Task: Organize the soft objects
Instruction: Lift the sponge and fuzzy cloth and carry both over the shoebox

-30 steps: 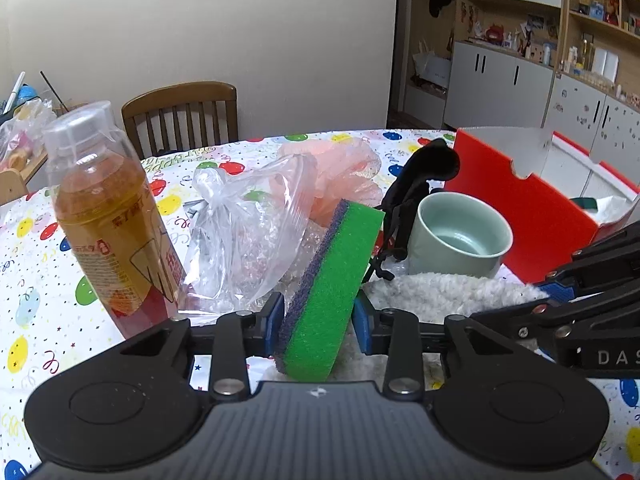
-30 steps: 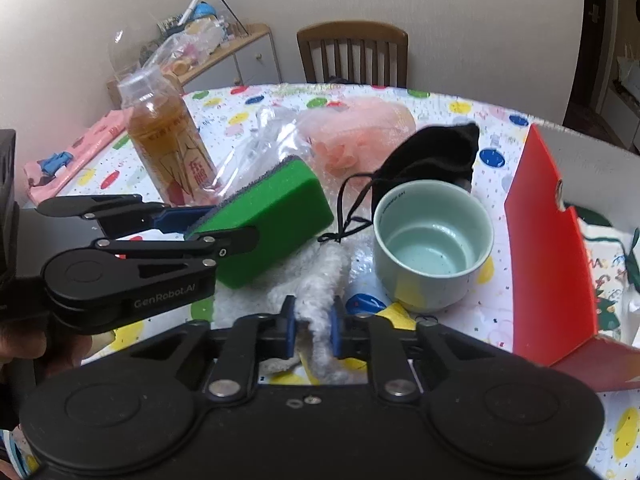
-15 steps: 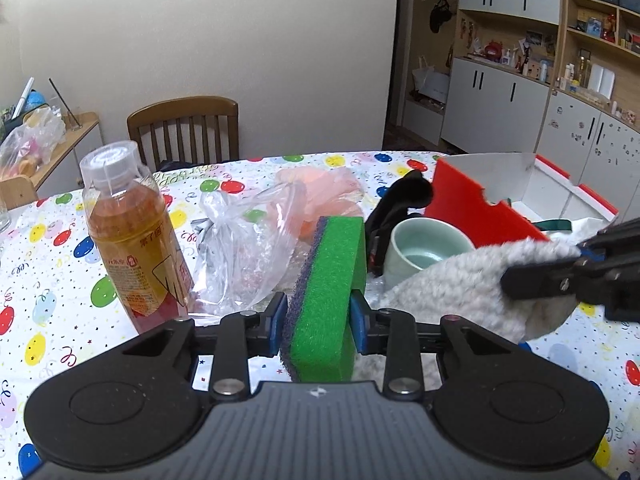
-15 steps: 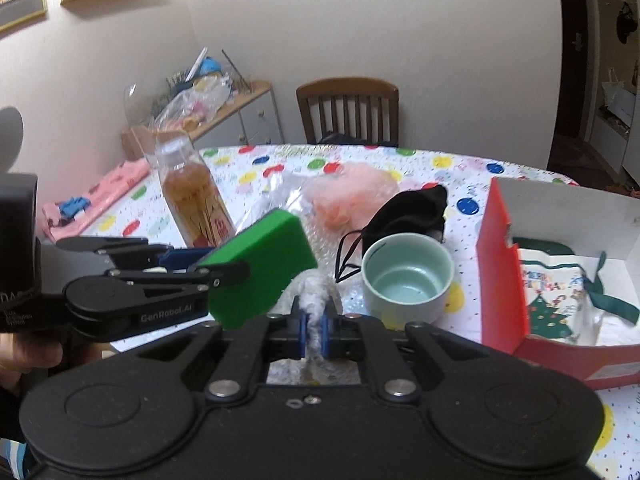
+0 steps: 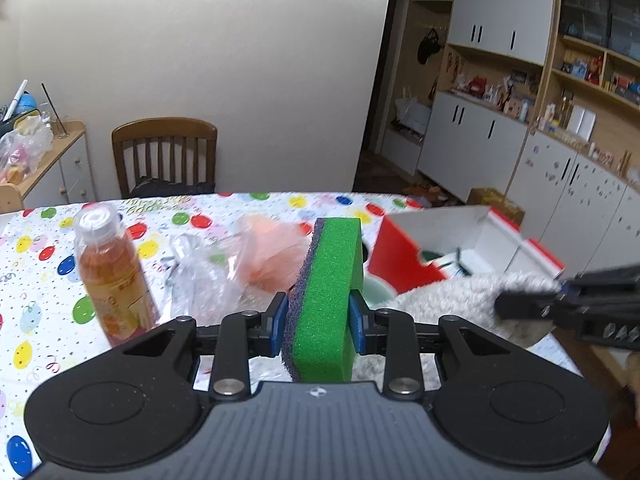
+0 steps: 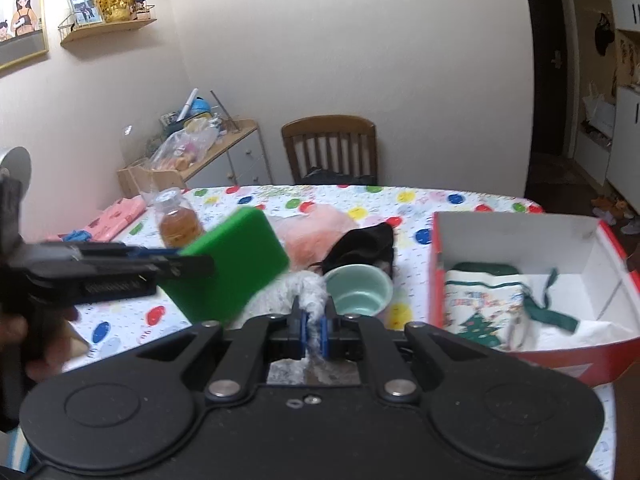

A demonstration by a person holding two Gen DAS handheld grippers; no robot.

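My left gripper [image 5: 318,322] is shut on a green sponge [image 5: 326,296] with a purple scouring side and holds it upright above the table; the sponge also shows in the right wrist view [image 6: 232,264]. My right gripper [image 6: 314,326] is shut on a white fluffy cloth [image 6: 306,288], lifted off the table; the cloth hangs at the right in the left wrist view [image 5: 460,300]. A red and white box [image 6: 520,236] stands open at the right, with a Christmas drawstring bag [image 6: 484,312] inside. A pink mesh puff [image 5: 264,256] and a black mask [image 6: 364,246] lie on the table.
A tea bottle [image 5: 110,272] stands at the left beside a clear plastic bag [image 5: 196,280]. A pale green cup [image 6: 358,290] sits left of the box. The table has a spotted cloth [image 5: 36,280]. A wooden chair [image 6: 330,148] stands at the far side.
Both grippers have risen well above the table with the sponge and the fluffy cloth. The cloth has left the table. The box interior has come into view.
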